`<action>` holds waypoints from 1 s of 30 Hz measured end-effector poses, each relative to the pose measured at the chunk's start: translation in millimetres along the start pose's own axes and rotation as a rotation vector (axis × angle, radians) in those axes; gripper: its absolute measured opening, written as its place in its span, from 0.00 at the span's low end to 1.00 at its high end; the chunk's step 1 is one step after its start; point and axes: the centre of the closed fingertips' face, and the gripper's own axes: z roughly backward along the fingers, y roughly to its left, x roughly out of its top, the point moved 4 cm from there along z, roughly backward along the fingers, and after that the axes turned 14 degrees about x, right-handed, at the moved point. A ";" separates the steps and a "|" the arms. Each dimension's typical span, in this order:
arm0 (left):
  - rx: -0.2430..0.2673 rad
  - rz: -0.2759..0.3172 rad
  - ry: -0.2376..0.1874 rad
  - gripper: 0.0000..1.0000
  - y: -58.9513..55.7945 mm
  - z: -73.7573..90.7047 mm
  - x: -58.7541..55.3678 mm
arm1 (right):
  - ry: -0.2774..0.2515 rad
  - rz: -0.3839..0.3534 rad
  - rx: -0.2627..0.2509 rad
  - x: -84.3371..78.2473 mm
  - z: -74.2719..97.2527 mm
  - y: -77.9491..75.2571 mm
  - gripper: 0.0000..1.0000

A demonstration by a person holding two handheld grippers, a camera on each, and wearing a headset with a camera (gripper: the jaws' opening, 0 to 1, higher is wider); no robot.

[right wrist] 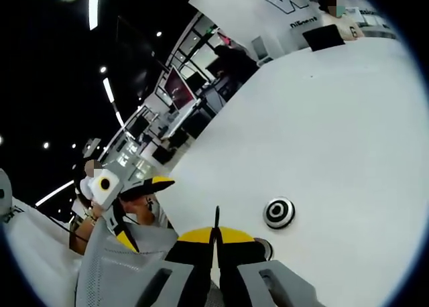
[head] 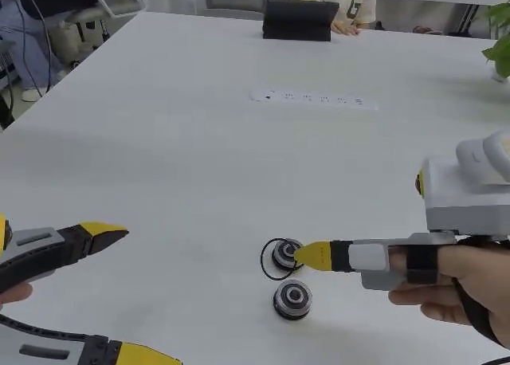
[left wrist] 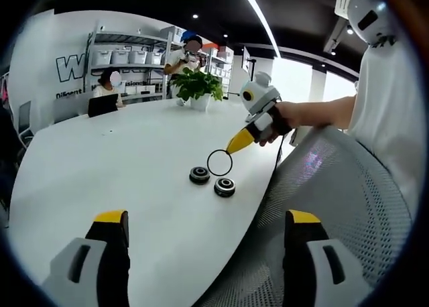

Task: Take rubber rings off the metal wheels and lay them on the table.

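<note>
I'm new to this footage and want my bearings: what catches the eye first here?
The right gripper stands out, its yellow fingers pinched shut on a thin black rubber ring, right by two metal wheels on the white table. The left gripper is open at the head view's lower left.

In the head view, the right gripper (head: 307, 256) covers part of the upper metal wheel (head: 284, 255) with its yellow tip, and a stretch of the rubber ring (head: 263, 260) runs behind that tip. The left gripper (head: 147, 295) is cut off by the left and bottom edges. In the right gripper view, the closed jaws hide most of 1 metal wheel (right wrist: 263, 248).
</note>
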 end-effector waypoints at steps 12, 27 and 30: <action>0.008 0.047 -0.024 0.96 1.6 0.5 1.2 | 0.024 0.007 0.053 5.1 -13.2 12.5 0.00; 0.005 0.061 -0.030 0.95 1.6 0.6 0.6 | 0.126 0.057 0.096 5.6 -45.7 23.0 0.00; 0.006 0.064 -0.028 0.95 1.9 0.7 0.2 | 0.150 0.066 0.090 3.5 -51.0 20.2 0.00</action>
